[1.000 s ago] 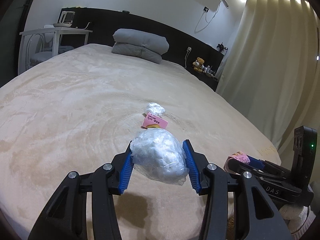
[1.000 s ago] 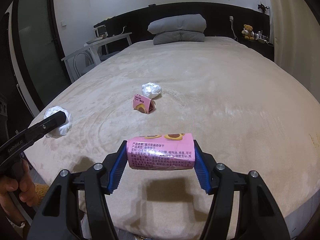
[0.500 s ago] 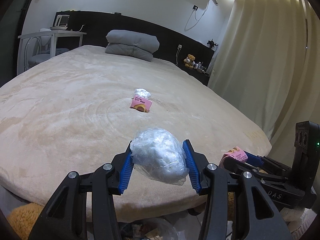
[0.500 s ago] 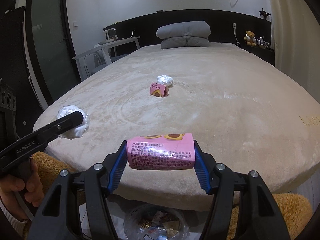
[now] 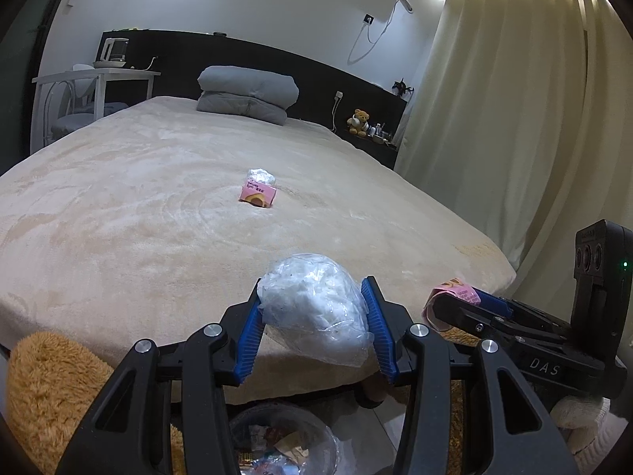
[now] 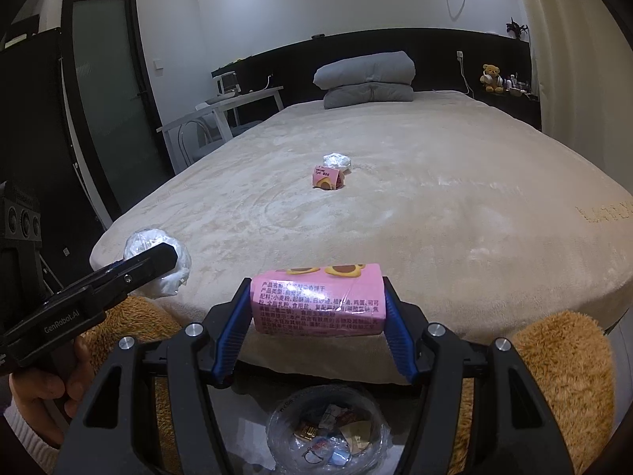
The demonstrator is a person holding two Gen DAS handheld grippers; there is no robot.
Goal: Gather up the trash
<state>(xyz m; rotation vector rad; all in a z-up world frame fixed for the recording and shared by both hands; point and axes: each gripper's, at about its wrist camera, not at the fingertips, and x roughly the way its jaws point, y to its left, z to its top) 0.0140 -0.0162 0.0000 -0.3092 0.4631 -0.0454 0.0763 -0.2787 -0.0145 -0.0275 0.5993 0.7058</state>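
Note:
My left gripper (image 5: 314, 318) is shut on a crumpled clear plastic bag (image 5: 314, 312), held over the foot edge of the bed (image 5: 118, 237). My right gripper (image 6: 318, 304) is shut on a pink snack packet (image 6: 318, 303), also past the bed's foot edge. A clear-lined trash bin (image 6: 328, 431) with wrappers inside sits on the floor below both grippers; it also shows in the left wrist view (image 5: 283, 441). A second pink packet (image 5: 258, 194) and a crumpled white wad (image 5: 261, 175) lie mid-bed.
Brown fluffy rugs (image 6: 561, 376) flank the bin on the floor. Grey folded pillows (image 5: 247, 93) lie at the headboard. A white desk (image 5: 95, 79) stands left, curtains (image 5: 514, 118) right. A teddy bear (image 6: 491, 78) sits on the nightstand.
Both grippers have pulled back from over the bed to beyond its foot edge, still holding their items. The trash bin has come into view below them.

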